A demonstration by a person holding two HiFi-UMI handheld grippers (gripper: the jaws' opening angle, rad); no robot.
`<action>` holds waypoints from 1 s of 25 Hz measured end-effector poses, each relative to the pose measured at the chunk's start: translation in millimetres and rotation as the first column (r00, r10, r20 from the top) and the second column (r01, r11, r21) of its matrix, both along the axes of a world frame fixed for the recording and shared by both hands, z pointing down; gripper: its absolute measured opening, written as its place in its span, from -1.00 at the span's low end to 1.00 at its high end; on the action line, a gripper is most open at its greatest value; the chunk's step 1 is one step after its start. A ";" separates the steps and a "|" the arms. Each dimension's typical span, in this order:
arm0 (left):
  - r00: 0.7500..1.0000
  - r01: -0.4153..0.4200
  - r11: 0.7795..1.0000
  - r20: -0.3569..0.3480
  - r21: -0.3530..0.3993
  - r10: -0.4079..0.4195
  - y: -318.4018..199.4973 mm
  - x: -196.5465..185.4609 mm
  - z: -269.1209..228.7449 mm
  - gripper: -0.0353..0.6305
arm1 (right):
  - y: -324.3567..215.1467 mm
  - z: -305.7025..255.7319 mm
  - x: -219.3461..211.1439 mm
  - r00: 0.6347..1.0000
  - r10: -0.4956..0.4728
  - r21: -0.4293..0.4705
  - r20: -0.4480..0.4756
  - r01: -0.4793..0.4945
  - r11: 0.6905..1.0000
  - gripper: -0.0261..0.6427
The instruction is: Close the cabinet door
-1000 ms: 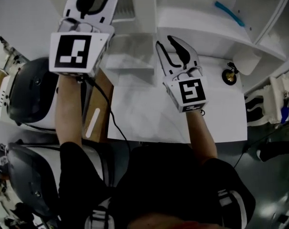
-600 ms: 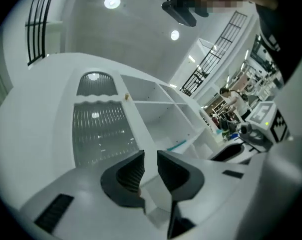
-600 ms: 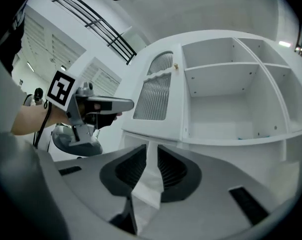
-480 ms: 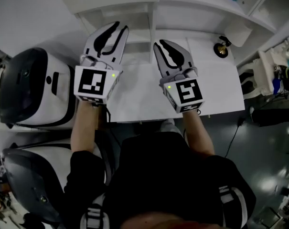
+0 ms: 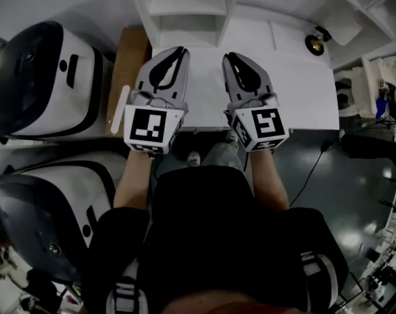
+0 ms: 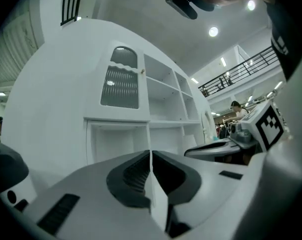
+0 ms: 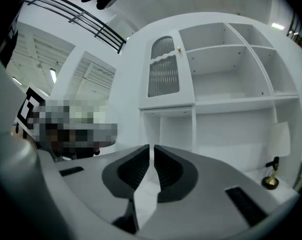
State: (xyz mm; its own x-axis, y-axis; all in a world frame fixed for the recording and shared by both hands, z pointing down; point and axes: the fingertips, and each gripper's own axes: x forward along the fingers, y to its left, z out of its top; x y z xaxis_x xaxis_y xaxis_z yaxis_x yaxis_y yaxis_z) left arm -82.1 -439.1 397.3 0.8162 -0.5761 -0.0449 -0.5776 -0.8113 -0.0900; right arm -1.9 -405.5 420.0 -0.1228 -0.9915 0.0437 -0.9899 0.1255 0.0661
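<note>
The white cabinet (image 7: 215, 84) stands at the back of the table. Its arched door with a ribbed pane (image 7: 163, 74) and small gold knob (image 7: 179, 49) lies flush with the frame; the left gripper view shows the same door (image 6: 120, 86). My left gripper (image 5: 178, 50) and right gripper (image 5: 230, 56) lie side by side, low over the near part of the white table (image 5: 302, 97), pointing level at the cabinet and well short of it. Both pairs of jaws are closing, down to a thin slit, with nothing between them (image 6: 150, 153) (image 7: 151, 146).
A small brass ornament (image 5: 315, 43) stands at the table's far right. Two large white-and-black machines (image 5: 47, 77) (image 5: 54, 208) sit left of the table, with a wooden board (image 5: 129, 70) between them and it. The open shelves (image 7: 230, 69) hold nothing that shows.
Both grippers dropped from cabinet height and pulled back toward the table's near edge. Their jaws went from wide apart to nearly together.
</note>
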 end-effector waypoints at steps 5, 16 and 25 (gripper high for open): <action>0.999 0.034 0.998 -0.033 -0.056 -0.036 15.9 -9.2 25.2 -0.86 | 17.0 17.4 -7.5 1.000 0.010 -0.022 -0.013 -0.010 1.000 -0.83; 0.994 0.108 0.969 0.007 -0.223 -0.109 57.9 -2.0 99.6 -0.86 | 52.3 60.7 -28.0 0.998 0.063 -0.036 -0.013 -0.064 0.997 -0.87; 0.997 0.071 0.965 0.008 -0.252 -0.071 61.7 -0.9 114.3 -0.86 | 49.5 76.8 -34.1 0.999 0.031 -0.100 -0.021 -0.033 0.994 -0.87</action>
State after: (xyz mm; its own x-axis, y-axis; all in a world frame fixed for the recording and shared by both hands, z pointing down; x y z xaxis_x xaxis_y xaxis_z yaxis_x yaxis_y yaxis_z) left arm -83.0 -377.4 511.7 0.7728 -0.6253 0.1084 -0.6345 -0.7646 0.1131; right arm -36.0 -356.0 496.8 -0.0893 -0.9854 0.1452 -0.9922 0.1008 0.0737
